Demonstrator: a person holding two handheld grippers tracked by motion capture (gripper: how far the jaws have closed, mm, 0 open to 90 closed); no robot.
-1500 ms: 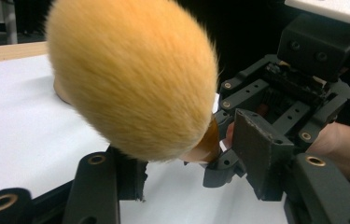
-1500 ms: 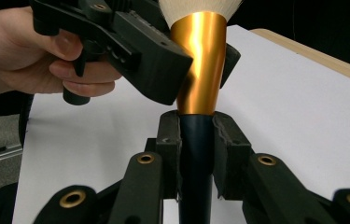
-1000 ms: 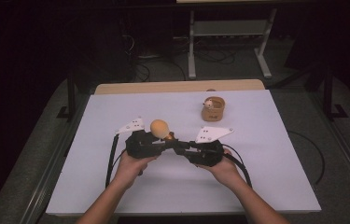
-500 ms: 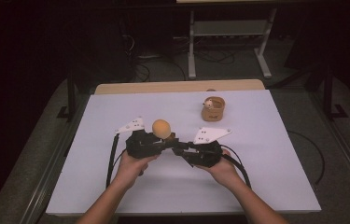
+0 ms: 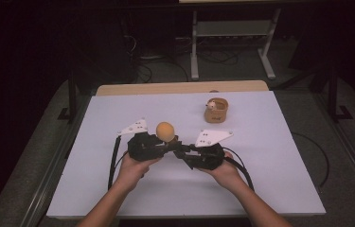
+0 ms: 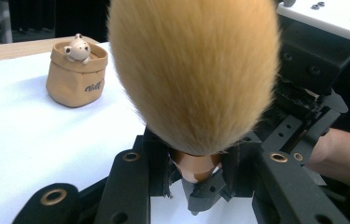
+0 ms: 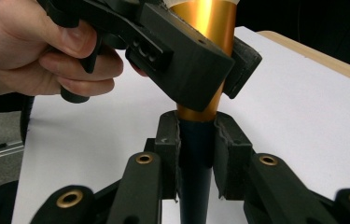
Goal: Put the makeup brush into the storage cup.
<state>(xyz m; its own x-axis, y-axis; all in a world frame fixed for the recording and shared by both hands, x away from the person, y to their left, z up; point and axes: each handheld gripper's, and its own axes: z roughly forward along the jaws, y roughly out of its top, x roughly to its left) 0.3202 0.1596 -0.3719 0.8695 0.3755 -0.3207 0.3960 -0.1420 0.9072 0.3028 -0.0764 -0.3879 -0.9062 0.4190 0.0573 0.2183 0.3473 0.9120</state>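
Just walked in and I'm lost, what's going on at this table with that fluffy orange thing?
A person holds a makeup brush upright over the white table with both claws. The left claw is shut on its gold ferrule, just under the orange bristles. The right claw is shut on the dark handle below. A small tan pouch with a toy animal stands untouched farther back.

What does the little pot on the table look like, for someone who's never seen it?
On the white table, look to the far right, beyond both hands. The pot stands alone there: a small tan, bag-shaped holder with dark lettering and a tiny pale animal figure peeking over its rim.
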